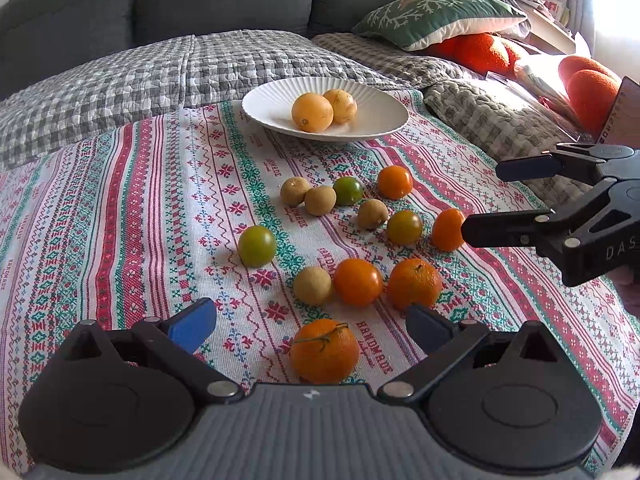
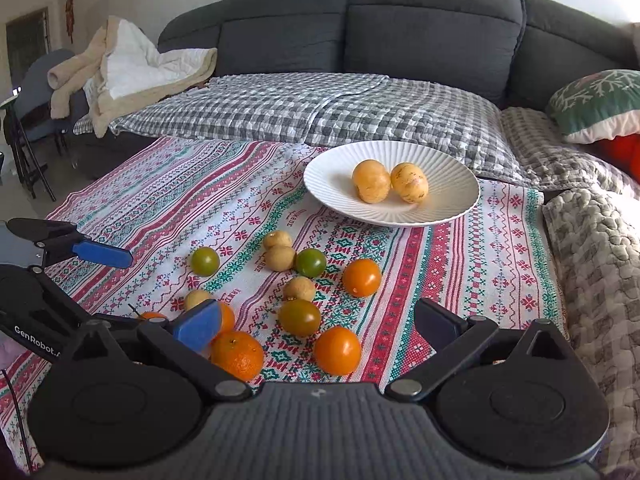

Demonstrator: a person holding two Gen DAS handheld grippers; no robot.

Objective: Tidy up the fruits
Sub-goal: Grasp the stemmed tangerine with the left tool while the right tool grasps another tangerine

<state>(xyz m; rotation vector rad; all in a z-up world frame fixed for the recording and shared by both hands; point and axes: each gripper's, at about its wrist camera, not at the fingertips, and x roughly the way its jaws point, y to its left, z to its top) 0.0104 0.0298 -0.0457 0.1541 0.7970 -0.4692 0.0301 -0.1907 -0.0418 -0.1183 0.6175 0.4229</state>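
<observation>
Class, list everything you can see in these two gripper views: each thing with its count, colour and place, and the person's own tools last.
Plate: one, white, ribbed, far side of the cloth.
Yellow fruits: two, yellow-orange, touching, on the plate.
Orange tomatoes: three, smooth orange, loose on the cloth.
Tangerines: two, dimpled orange, near edge of the cloth.
Green tomatoes: three, green, among the loose fruit.
Longans: four, tan, small, among the loose fruit.
Tablecloth: one, red, green and white bands, under everything.
Sofa: one, dark grey, behind.
Checked quilt: one, grey-white, on the sofa seat.
Cushion: one, green-white.
Left gripper: open, empty.
Right gripper: open, empty.
</observation>
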